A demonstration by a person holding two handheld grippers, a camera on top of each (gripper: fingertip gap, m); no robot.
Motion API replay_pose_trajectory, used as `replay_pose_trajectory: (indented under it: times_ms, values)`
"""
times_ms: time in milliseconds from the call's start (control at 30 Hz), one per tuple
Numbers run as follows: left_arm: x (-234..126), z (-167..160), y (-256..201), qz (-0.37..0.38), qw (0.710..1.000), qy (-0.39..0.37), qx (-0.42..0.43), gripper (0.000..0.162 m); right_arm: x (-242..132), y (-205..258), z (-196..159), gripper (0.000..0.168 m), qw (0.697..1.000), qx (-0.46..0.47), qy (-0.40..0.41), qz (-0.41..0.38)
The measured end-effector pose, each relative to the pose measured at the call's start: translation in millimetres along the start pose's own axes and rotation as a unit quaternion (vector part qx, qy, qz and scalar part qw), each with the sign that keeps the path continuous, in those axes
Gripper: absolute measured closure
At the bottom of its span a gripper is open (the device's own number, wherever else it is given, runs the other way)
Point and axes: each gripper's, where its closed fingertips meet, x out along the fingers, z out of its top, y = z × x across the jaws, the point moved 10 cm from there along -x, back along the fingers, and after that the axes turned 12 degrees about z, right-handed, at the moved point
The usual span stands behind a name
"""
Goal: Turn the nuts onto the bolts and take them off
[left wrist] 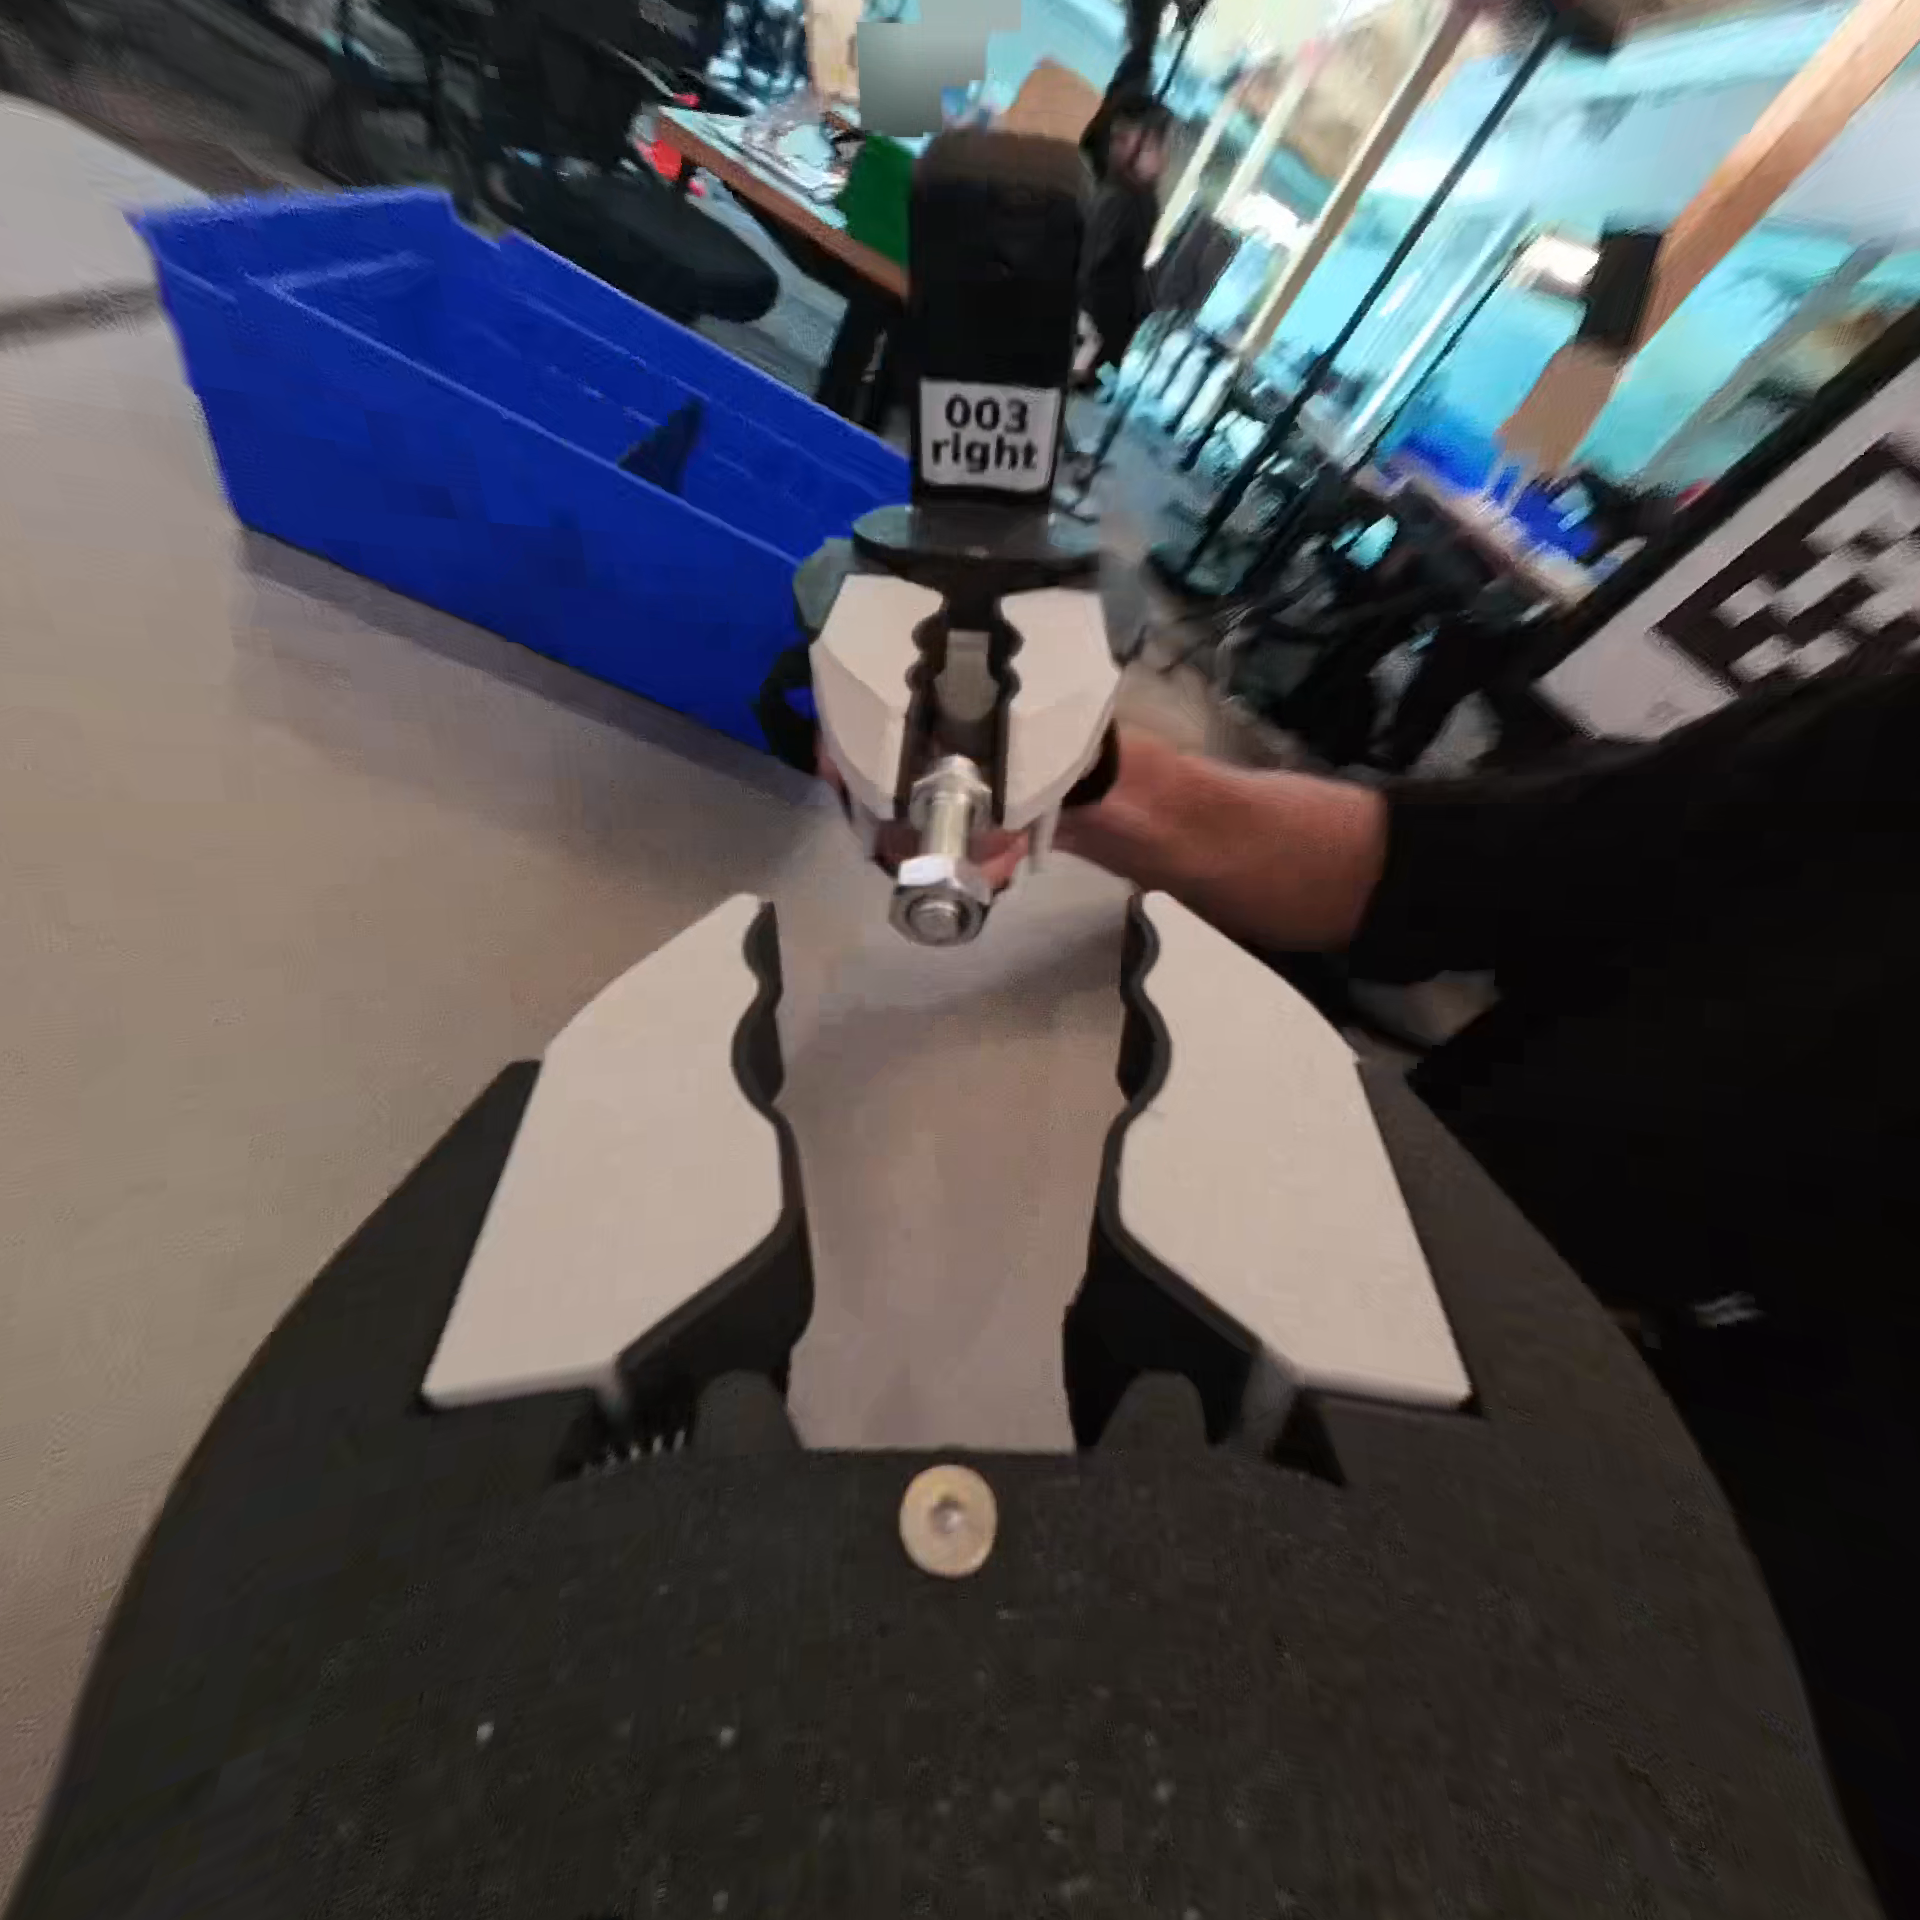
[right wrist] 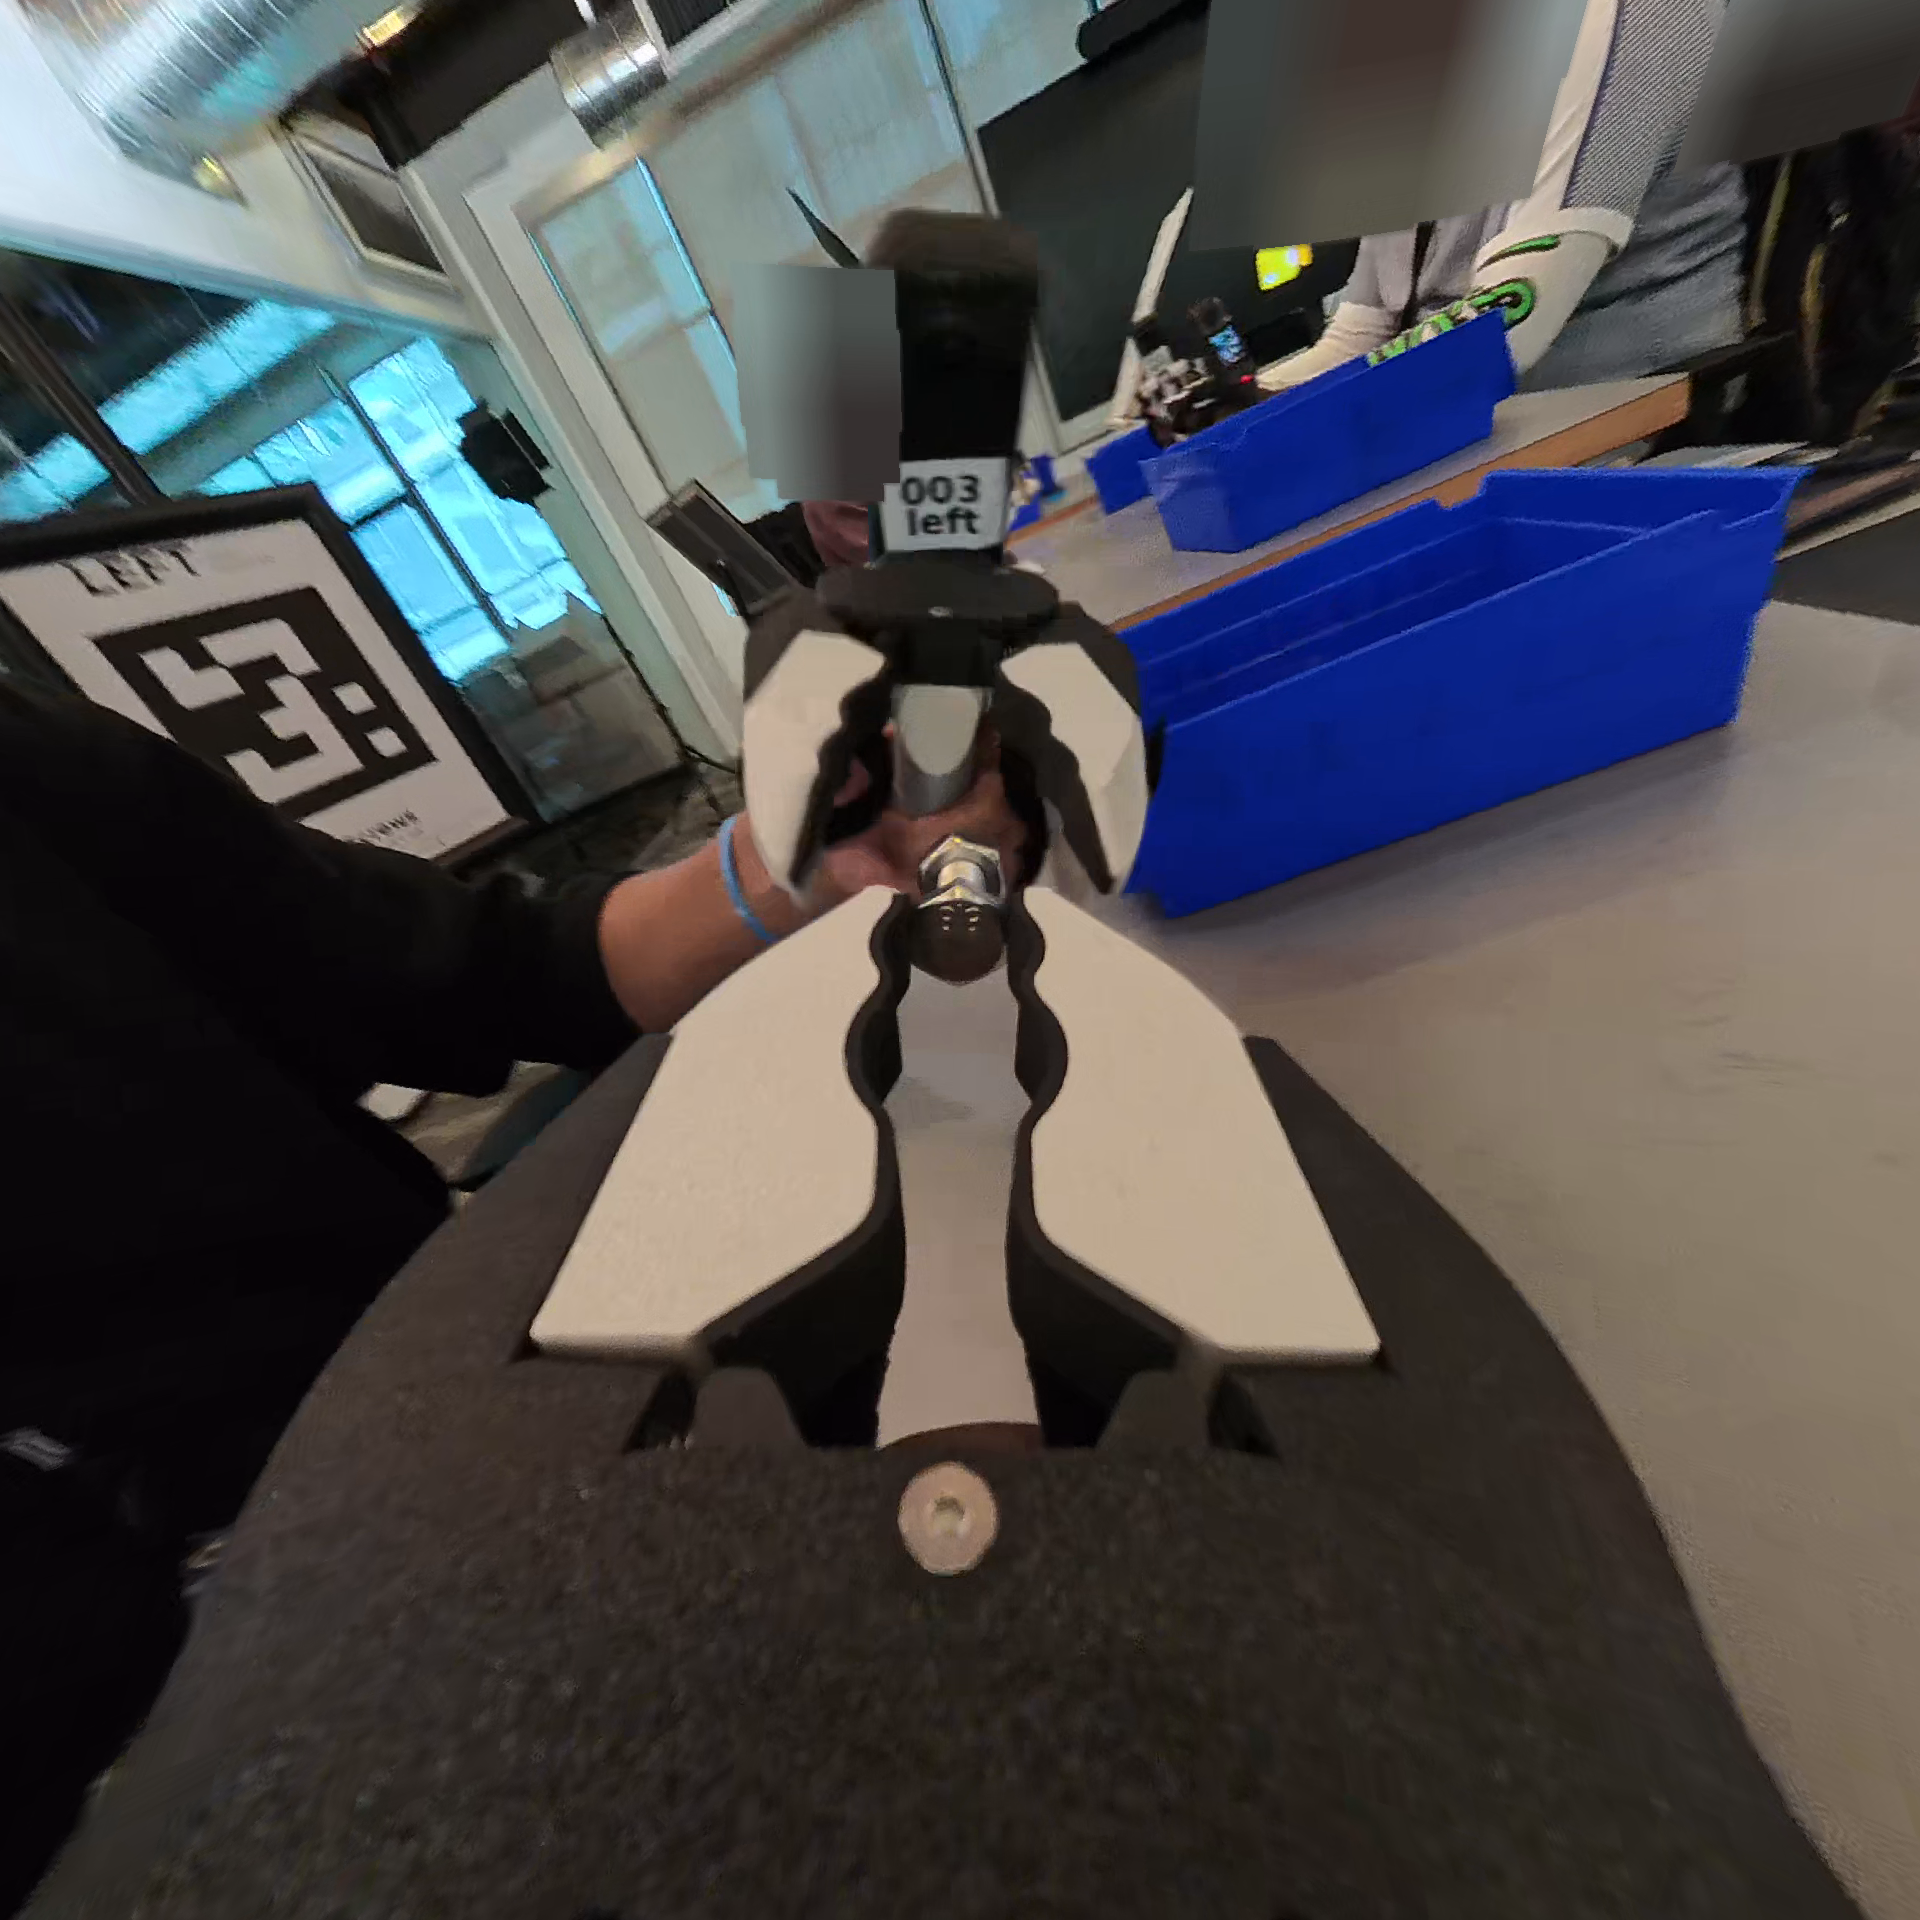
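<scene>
- Two hand-held tongs face each other tip to tip above a grey bench (left wrist: 260,935), with a blue bin (left wrist: 499,468) behind them.
- The right tongs (right wrist: 956,914) are clenched on the head end of a silver bolt (left wrist: 940,831).
- The bolt sticks straight out from the right tongs' tips. Its long axis runs along the line between the two tools, and its free threaded end points at the left tongs.
- A hex nut (left wrist: 935,899) sits at that free end of the bolt, with the thread showing in its centre. A second hex piece shows farther back on the shank, close to the right tongs' tips.
- The left tongs (left wrist: 951,914) are released, the jaws spread wide and holding nothing.
- The nut lies directly ahead of the left tongs, centred on the gap and just beyond the tips, apart from both pads (left wrist: 665,1091).
- The left tongs are the free tool and the nearer one to the nut.
- Judgement: the next move is a short straight advance of the left tongs along the bolt's axis, then closing on the nut's flats to turn it.
</scene>
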Motion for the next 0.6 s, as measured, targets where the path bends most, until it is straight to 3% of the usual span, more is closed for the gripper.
replay_pose_trajectory:
  times_ms: [67, 133, 200, 300, 367, 467, 567, 600]
  values:
    - [-0.9, -4.3, -10.5, 0.067, 0.991, -0.004, 0.12, 0.109, 0.7, -0.6, -0.3, 0.151, 0.999, 0.024, -0.009, 0.027]
    - [-0.6, -8.2, -16.9, 0.094, 0.978, -0.016, 0.185, 0.128, 2.0, -1.3, -1.5, 0.151, 0.998, 0.039, -0.013, 0.042]
    - [-1.5, -10.7, -21.5, 0.08, 0.975, -0.033, 0.204, 0.145, 3.2, -1.5, -2.7, 0.151, 0.998, 0.045, -0.013, 0.049]
    - [-3.6, -10.6, -20.9, 0.069, 0.977, -0.044, 0.199, 0.145, 4.0, -0.7, -3.0, 0.151, 0.998, 0.047, -0.007, 0.051]
    - [-4.2, -9.2, -15.7, 0.045, 0.988, -0.031, 0.147, 0.145, 4.1, -0.3, -3.1, 0.151, 0.998, 0.038, 0.002, 0.041]
    - [-2.6, -6.3, -1.6, -0.037, 0.998, -0.021, -0.035, 0.145, 3.8, 2.7, -2.7, 0.151, 1.0, 0.004, 0.014, 0.024]
    - [3.7, -13.1, 15.1, -0.113, 0.961, 0.007, -0.251, 0.146, 3.3, 7.4, -1.9, 0.151, 0.997, -0.063, 0.044, -0.023]
    - [6.4, -16.7, 17.8, -0.134, 0.948, 0.007, -0.288, 0.145, 2.7, 8.6, -0.9, 0.151, 0.996, -0.074, 0.047, -0.029]
